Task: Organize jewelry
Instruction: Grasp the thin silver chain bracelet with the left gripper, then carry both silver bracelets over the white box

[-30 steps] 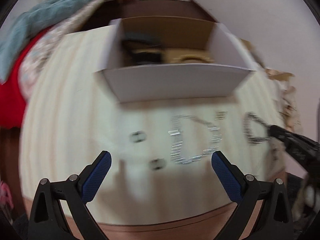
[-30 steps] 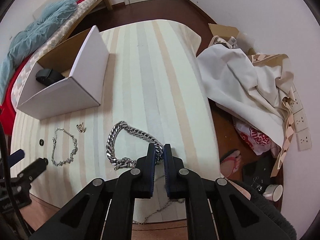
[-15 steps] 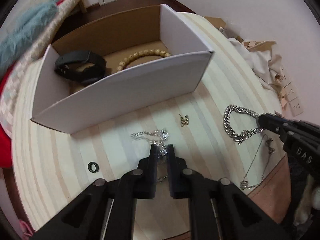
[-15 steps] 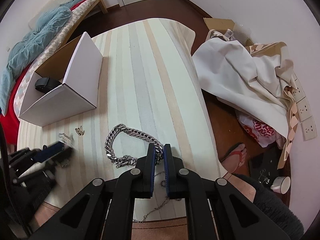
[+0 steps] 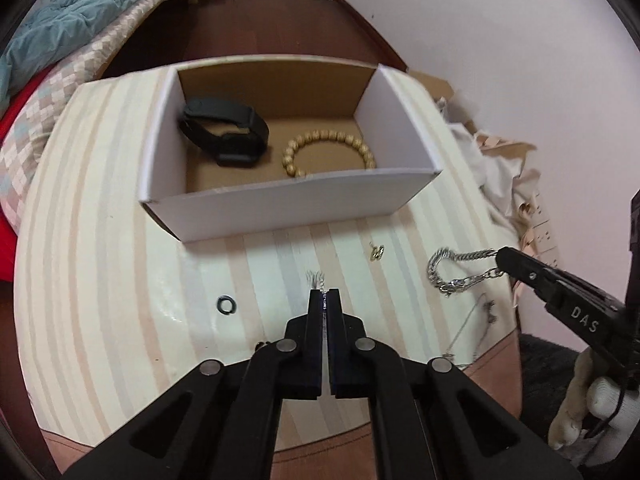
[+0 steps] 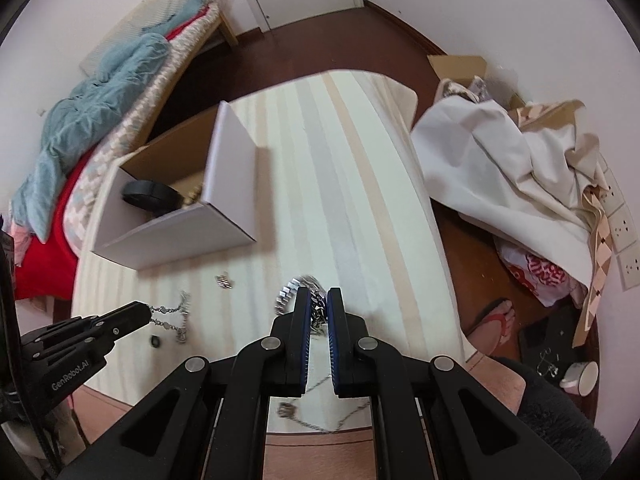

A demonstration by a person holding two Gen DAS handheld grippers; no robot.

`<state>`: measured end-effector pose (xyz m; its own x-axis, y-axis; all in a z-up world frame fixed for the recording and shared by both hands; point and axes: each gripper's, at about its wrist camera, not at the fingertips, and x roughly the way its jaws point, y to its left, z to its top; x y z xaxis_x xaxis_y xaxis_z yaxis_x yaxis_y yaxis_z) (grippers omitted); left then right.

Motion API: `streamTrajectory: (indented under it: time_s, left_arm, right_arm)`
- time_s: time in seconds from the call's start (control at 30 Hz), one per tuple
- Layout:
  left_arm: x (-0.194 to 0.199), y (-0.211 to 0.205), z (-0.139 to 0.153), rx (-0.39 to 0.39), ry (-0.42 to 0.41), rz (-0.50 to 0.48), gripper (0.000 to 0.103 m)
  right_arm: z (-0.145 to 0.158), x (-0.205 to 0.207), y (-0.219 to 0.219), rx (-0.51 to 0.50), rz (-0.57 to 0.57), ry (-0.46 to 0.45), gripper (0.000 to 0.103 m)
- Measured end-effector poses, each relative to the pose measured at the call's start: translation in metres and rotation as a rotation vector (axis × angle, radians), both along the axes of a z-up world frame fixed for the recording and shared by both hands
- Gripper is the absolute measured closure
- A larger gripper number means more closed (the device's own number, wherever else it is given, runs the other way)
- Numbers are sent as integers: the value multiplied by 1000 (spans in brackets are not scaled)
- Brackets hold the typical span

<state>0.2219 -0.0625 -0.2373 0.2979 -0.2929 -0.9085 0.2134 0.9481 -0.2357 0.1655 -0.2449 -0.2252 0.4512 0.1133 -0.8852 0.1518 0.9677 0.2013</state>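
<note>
On the striped surface [image 5: 100, 240], an open white box [image 5: 280, 200] sits toward the far side, holding a black wristband [image 5: 224, 132] at its left and a ring of tan beads [image 5: 332, 152] to the right, the two apart. Left gripper [image 5: 325, 292]: jaws pressed nearly together, clamped on a thin silver chain [image 6: 172, 314] whose links dangle from the tips, seen plainly from the right wrist view. Right gripper [image 6: 319, 294]: jaws narrow, pinching a heavy curb-link chain [image 5: 460, 272]; part of that chain hangs loose, and whether the rest rests on the cloth or is lifted I cannot tell. Between the two chains, near the box's front wall, lies a small gold-coloured trinket [image 5: 377, 251]. A small black ring [image 5: 226, 304] lies left of the left gripper, apart from everything. A fine necklace [image 5: 476, 320] trails by the near right edge of the surface. Beyond: bed with a teal blanket [image 6: 92, 92]; crumpled pale cloth [image 6: 500, 152] on the floor to the right.
</note>
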Motion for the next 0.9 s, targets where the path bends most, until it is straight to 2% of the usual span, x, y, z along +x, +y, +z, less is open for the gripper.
streamTrajectory:
  time_s: [0.1,0.33,0.57,0.7,0.8,0.9]
  left_arm:
    - [0,7,12,-31,-14,9,103]
    - [1,22,62,-74,-96,21,103]
    - [14,34,125,-113,-187,13,103]
    - [33,39,155,-96,-244,9,103]
    - [50,46,160,-78,-255,28,103]
    - [69,53,145,-49,-228,53,103]
  right_arm:
    - [12,-1,5,24,7,-21,95]
    - [41,0,12,74,25,-72,95]
    - [96,13,22,140,70,-161,95]
    - [128,35,36,143,125,-206,95]
    - [137,56,47,121,161,-210,95]
    - [129,86,58,122,192,-172,95]
